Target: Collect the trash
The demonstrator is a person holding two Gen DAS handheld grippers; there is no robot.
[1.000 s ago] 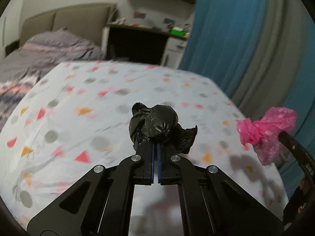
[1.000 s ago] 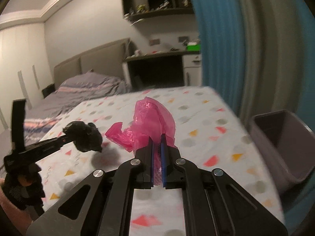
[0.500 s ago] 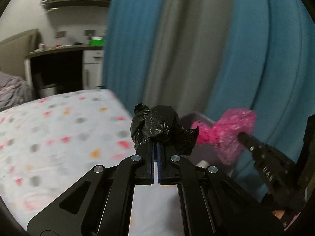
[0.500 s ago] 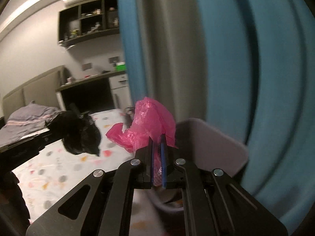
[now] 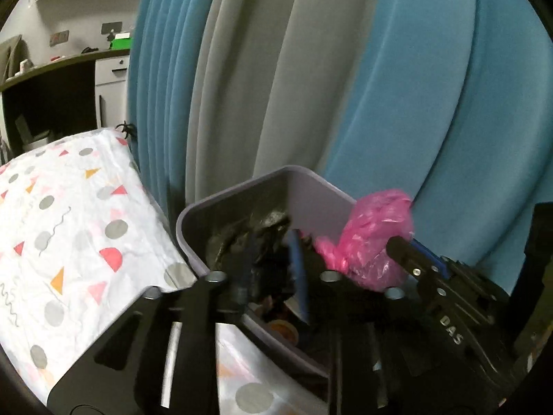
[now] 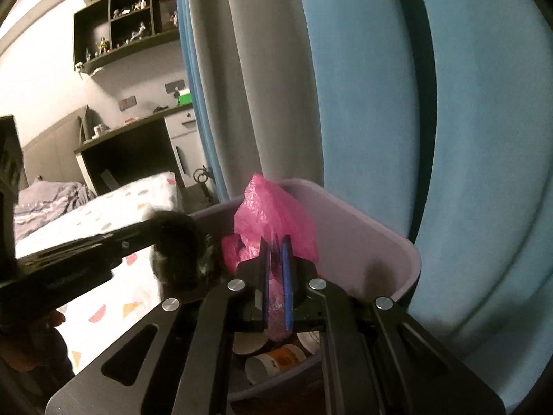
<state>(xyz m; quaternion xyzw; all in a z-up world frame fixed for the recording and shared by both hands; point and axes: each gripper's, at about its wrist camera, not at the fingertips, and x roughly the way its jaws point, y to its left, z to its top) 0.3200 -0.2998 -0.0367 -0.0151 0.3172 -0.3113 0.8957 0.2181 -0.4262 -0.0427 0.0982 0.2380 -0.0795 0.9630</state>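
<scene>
1. I've got both grippers over the grey trash bin [image 5: 193, 221], which stands between the bed's near edge and the curtain [image 5: 345, 86].
2. My left gripper [image 5: 269, 263] has its fingers spread apart; the black plastic bag [image 5: 255, 238] sits between them, over the bin's opening. The blur stops me telling whether the pads touch it.
3. My right gripper [image 6: 276, 276] is clamped on the pink plastic bag [image 6: 273, 214], blue pads nearly together with pink film pinched in the narrow gap. The bag bulges up past the fingertips, over the bin's far rim.
4. From the left wrist view the pink bag [image 5: 373, 238] hangs just right of the black one, above the bin's right wall.
5. Count: two bags, one black, one pink; one bin; at least two paper cups [image 6: 273, 363] lying in the bin's bottom.
6. Looks: the black bag is a crumpled, glossy wad; the pink one is translucent, crinkled, bunched.
7. The patterned bedspread [image 5: 69, 224] lies left of the bin.
</scene>
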